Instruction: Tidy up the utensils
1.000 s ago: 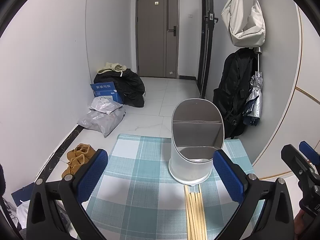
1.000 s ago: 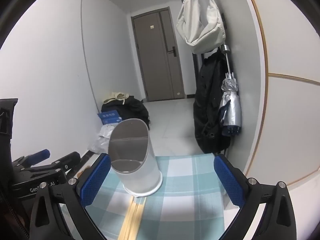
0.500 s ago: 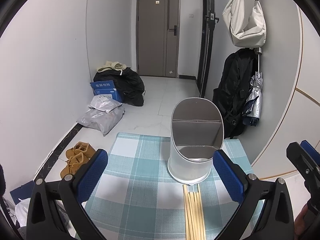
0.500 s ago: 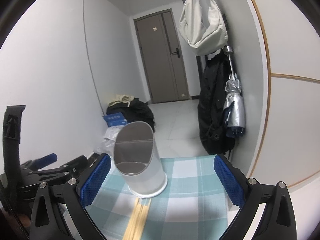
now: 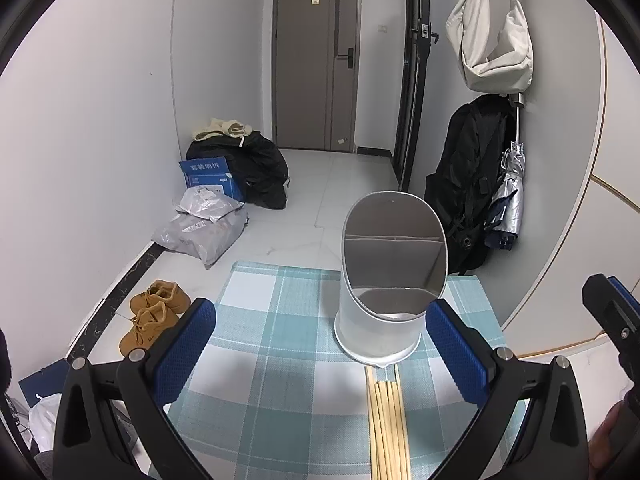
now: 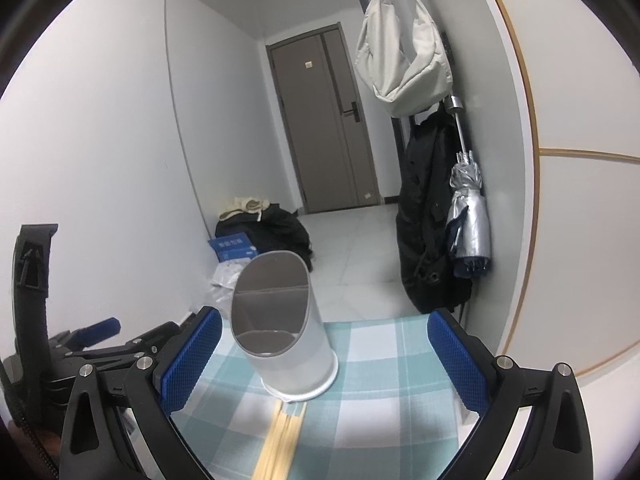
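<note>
Wooden chopsticks point(image 5: 386, 424) touching holder point(image 5: 390, 280), grippers empty

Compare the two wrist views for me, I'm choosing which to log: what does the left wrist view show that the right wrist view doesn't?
Only the left wrist view shows the brown shoes on the floor and the grey parcel bags in full. Only the right wrist view shows the left tool's body from the side, at its left edge. Both show the white utensil holder standing upright on the checked cloth, the wooden chopsticks lying before it, the hanging cream bag, and an open tool, left tool and right tool.
</note>
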A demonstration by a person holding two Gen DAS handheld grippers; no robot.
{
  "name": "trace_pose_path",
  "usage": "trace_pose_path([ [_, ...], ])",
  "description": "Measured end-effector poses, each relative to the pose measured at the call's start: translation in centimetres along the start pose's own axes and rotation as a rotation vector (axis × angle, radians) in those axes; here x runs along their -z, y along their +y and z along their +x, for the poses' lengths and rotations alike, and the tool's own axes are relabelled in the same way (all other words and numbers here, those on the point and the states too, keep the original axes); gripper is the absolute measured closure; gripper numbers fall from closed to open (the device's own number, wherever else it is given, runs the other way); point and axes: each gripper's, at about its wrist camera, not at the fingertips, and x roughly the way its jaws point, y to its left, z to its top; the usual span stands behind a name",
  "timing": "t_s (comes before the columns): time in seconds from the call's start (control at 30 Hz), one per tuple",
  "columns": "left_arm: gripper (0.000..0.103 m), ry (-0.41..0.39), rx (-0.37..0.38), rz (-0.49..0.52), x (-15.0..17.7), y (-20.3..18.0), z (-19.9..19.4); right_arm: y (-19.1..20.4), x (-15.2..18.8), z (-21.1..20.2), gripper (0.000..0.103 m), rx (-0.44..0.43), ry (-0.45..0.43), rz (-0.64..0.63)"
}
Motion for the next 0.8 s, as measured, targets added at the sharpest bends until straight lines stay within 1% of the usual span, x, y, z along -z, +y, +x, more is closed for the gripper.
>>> trace_pose_path([
  [0.53, 0.001, 0.01, 0.009, -0.004, 0.24, -0.01, 0.14, 0.16, 0.03, 0.08, 0.0, 0.03, -0.001, -0.01],
  [0.8, 0.001, 0.024, 0.022, -0.013, 0.23, 0.23, 0.31, 0.26, 0.14, 0.37, 0.0, 0.033, 0.02, -0.017],
])
